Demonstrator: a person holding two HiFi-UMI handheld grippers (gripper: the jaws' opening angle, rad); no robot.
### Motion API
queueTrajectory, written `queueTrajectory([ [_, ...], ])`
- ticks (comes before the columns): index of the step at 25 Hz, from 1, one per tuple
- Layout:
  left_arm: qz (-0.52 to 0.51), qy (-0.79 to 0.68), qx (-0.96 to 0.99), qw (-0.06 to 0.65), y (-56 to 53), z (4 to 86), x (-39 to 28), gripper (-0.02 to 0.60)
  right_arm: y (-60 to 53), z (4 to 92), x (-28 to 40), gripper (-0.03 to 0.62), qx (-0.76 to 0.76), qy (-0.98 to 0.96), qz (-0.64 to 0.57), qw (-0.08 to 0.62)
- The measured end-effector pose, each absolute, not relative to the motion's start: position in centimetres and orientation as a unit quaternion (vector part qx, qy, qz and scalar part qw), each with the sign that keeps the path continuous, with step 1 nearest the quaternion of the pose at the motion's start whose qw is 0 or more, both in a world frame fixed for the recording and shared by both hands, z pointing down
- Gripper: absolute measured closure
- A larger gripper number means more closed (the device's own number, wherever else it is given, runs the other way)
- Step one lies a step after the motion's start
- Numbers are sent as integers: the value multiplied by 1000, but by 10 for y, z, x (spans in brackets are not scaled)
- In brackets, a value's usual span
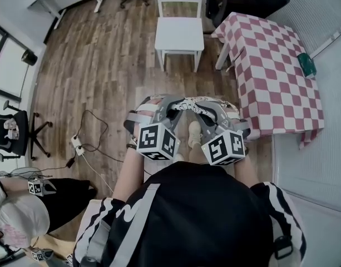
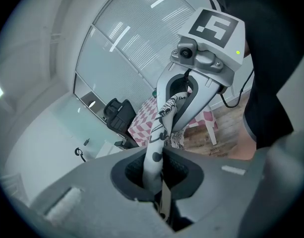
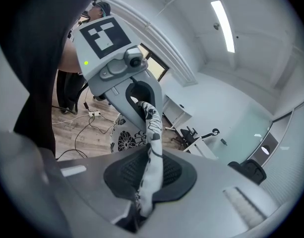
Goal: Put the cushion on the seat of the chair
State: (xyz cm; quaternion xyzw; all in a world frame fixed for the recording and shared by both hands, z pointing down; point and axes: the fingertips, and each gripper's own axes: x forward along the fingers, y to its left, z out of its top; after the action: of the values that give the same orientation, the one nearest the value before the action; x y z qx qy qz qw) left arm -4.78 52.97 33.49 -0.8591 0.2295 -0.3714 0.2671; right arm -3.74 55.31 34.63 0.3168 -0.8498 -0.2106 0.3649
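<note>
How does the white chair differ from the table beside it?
The chair is plain white and its seat is bare; the table wears a red-and-white checked cloth and carries a small dark green object. The chair is the smaller of the two. Both stand on the wooden floor with white legs.

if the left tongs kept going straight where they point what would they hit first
Beyond the cushion they grip, the left tongs would probably meet the right tongs, which face them clamped on the same cushion; depth is unclear.
</note>
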Motion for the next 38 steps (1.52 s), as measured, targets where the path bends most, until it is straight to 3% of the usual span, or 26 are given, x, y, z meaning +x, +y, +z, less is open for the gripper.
queueTrajectory([
  [38, -388, 234, -855, 252, 321, 337, -6, 566, 342, 348, 3, 582, 297, -864, -200, 355],
])
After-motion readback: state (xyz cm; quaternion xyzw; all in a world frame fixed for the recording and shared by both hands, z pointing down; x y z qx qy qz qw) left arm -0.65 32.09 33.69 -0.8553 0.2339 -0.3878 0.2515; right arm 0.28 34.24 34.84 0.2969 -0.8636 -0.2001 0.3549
